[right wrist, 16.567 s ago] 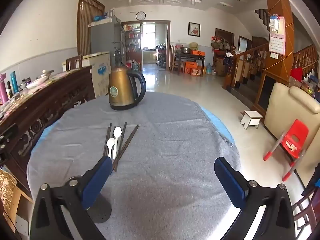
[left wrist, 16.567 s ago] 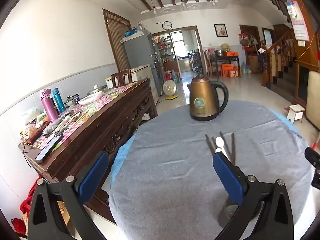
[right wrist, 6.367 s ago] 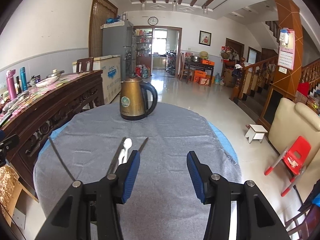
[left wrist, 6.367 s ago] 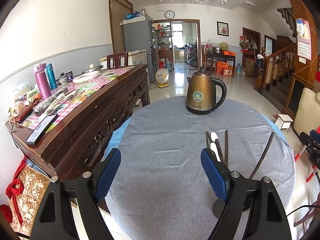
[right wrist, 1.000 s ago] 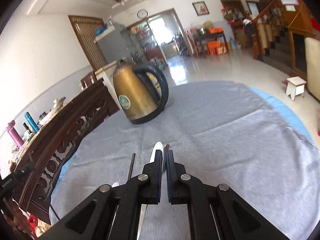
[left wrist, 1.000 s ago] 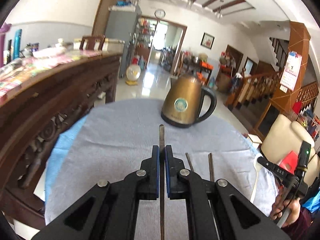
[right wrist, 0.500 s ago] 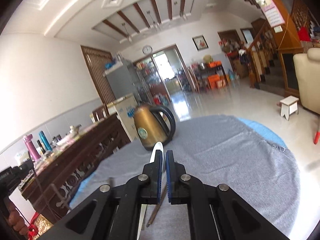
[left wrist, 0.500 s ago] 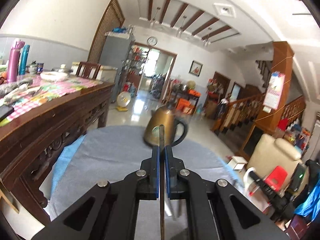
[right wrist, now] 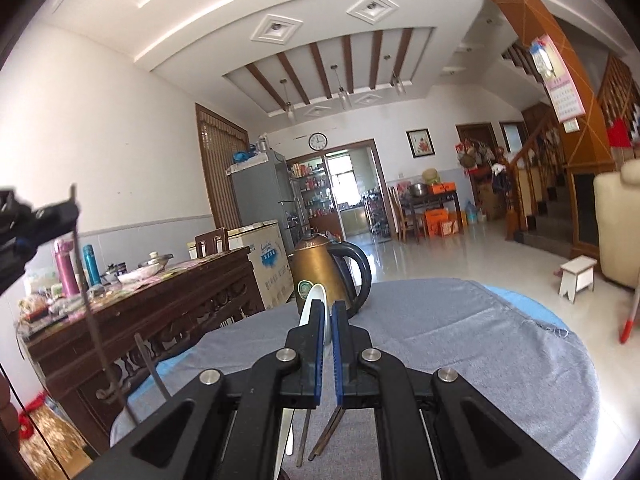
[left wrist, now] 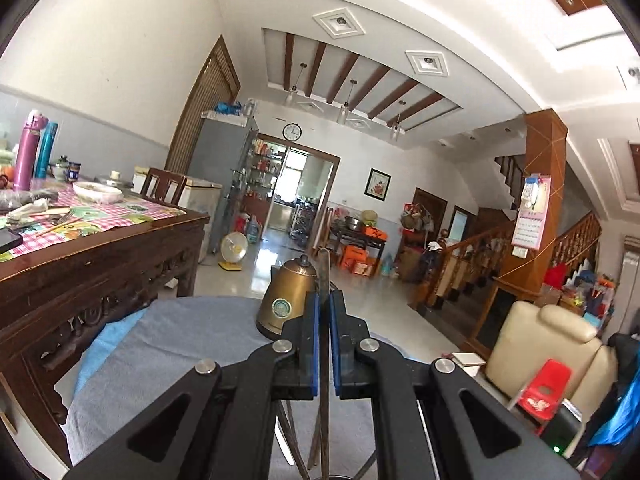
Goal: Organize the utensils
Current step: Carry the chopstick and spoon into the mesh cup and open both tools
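Left wrist view showed the left gripper pinched tight on a chopstick poking up. Only the right view showed the right gripper squeezing a white spoon before the kettle.

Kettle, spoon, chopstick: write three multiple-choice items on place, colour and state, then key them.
1. Where does the kettle stand?
A. on the grey cloth
B. on the floor
C. on the wooden sideboard

2. What colour is the spoon in the right tool?
A. red
B. white
C. black

3. How does the left tool stand?
A. wide open
B. shut on nothing
C. shut on a chopstick

Key: 1 A, its base sits on the cloth. 2 B, a white bowl pokes past the pads. 3 C, the stick runs between the closed pads.
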Available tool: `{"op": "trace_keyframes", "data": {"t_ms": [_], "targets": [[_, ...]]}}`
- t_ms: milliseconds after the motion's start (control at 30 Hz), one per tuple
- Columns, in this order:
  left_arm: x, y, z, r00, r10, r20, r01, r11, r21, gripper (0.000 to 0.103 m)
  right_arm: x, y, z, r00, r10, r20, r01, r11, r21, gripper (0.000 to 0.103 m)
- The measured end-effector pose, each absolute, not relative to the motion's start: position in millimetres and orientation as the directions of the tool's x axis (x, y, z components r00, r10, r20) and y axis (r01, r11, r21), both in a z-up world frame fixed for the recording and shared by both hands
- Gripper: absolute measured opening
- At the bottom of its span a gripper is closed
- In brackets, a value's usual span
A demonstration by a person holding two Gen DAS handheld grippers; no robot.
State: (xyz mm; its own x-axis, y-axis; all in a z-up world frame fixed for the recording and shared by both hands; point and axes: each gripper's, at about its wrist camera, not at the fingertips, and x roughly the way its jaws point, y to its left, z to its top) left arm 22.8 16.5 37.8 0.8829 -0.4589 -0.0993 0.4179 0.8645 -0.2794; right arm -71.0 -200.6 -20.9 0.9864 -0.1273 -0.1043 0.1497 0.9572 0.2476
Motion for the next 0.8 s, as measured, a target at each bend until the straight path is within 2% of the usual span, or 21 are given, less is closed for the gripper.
{"op": "trace_keyframes", "data": {"t_ms": [367,800], "targets": [[33,3,-10,0.877,-0.437,-0.198,0.382,0.886,-0.262,0.005,-76,-181,-48,0.987,-0.107,-0.116,0.125,0.98,0.156,0.005],[10,5,-22,0.838,-0.486,-0.25,0.437,0.87,-0.226,0.005,-103,-166,-62,0.986,-0.05,-0.158,0.064,0.994,0.083,0.005]]}}
